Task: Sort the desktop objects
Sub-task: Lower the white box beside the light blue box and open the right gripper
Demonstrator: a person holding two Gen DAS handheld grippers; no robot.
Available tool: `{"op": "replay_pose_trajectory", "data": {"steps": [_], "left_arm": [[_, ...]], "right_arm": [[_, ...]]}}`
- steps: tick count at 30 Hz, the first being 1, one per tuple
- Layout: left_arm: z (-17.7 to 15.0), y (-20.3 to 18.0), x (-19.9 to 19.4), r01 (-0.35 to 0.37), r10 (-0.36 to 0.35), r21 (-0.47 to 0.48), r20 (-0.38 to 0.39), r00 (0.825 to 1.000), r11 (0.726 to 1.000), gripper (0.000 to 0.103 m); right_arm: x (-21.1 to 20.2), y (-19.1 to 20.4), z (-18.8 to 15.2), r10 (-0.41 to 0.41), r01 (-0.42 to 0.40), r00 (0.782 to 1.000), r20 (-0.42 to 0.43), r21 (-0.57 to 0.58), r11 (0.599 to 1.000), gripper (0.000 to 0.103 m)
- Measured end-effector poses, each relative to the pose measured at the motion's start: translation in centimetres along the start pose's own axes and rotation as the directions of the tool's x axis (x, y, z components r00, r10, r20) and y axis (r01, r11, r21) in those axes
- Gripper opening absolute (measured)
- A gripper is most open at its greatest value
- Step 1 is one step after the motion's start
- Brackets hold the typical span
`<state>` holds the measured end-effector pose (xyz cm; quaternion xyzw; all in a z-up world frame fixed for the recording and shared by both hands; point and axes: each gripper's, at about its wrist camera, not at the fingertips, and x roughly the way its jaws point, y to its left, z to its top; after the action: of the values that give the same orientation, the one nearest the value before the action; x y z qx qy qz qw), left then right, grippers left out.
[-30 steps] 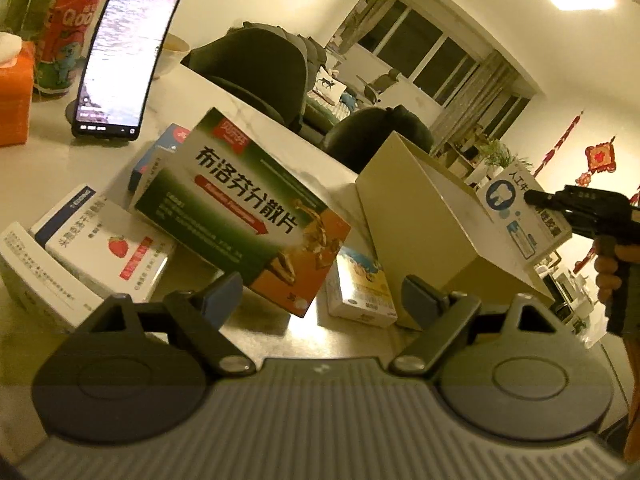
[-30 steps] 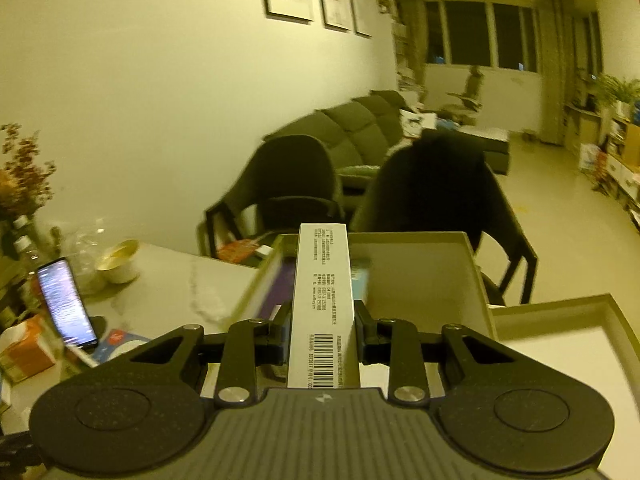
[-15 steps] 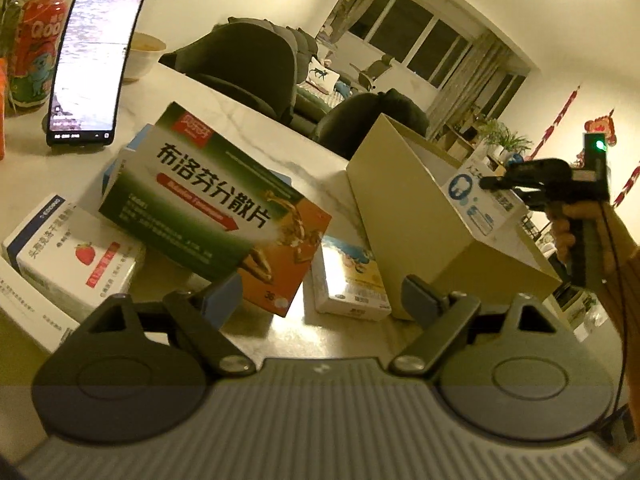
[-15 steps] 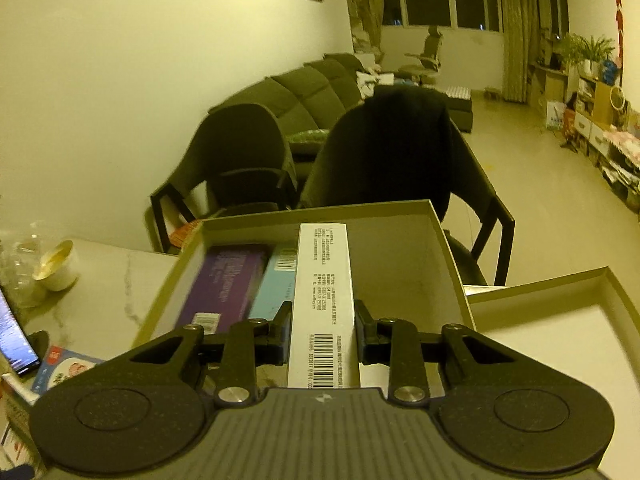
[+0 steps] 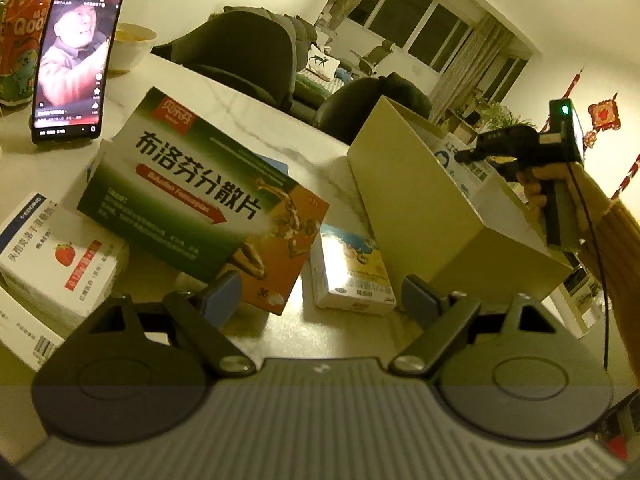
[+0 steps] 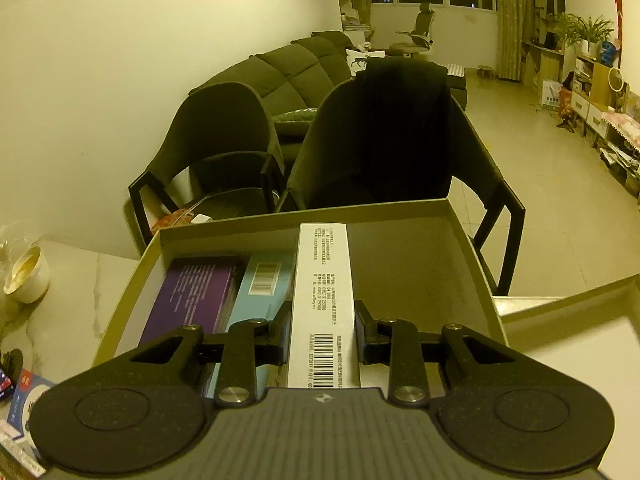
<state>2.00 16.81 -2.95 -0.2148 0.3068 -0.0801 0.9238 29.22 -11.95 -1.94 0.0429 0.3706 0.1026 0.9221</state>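
Note:
My right gripper (image 6: 322, 330) is shut on a long white box (image 6: 323, 280) with a barcode, held over the inside of a tan cardboard box (image 6: 404, 210). A purple box (image 6: 192, 292) and a light blue box (image 6: 262, 284) lie in its left part. In the left wrist view the right gripper (image 5: 466, 156) hangs over that tan box (image 5: 420, 208) with the white box (image 5: 468, 168). My left gripper (image 5: 320, 296) stands open above the table, nothing between its fingers. Ahead of it lie a green and orange medicine box (image 5: 200, 196), a small yellow and white box (image 5: 352, 272) and a white strawberry box (image 5: 60, 256).
A phone (image 5: 78, 56) with a lit screen stands at the back left beside a red drink bottle (image 5: 18, 40) and a white bowl (image 5: 132, 46). Two dark chairs (image 6: 380, 140) stand behind the table. The tan box's lid (image 6: 568, 340) lies to its right.
My right gripper has carried the white box forward and down over the tan box, whose inside now fills more of its view. The left gripper has shifted slightly and stays open.

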Motion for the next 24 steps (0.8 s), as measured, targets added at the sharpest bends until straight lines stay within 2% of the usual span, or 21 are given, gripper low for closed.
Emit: {"op": "replay_pose_trajectory", "data": {"steps": [7, 14, 24], "left_arm": [[-0.1, 0.1, 0.5, -0.002, 0.002, -0.001, -0.014, 1.000, 1.000, 0.088], [-0.2, 0.3, 0.9, -0.004, 0.004, 0.001, -0.026, 1.000, 1.000, 0.088], [-0.5, 0.0, 1.0, 0.002, -0.002, 0.002, -0.030, 1.000, 1.000, 0.088]], "right_arm": [[2.2, -0.3, 0.1, 0.012, -0.012, 1.000, -0.017, 0.031, 0.999, 0.032], [3.9, -1.3, -0.5, 0.090, -0.081, 0.994, -0.068, 0.118, 0.990, 0.034], [3.0, -3.0, -0.9, 0.181, -0.166, 0.982, -0.054, 0.219, 0.962, 0.039]]}}
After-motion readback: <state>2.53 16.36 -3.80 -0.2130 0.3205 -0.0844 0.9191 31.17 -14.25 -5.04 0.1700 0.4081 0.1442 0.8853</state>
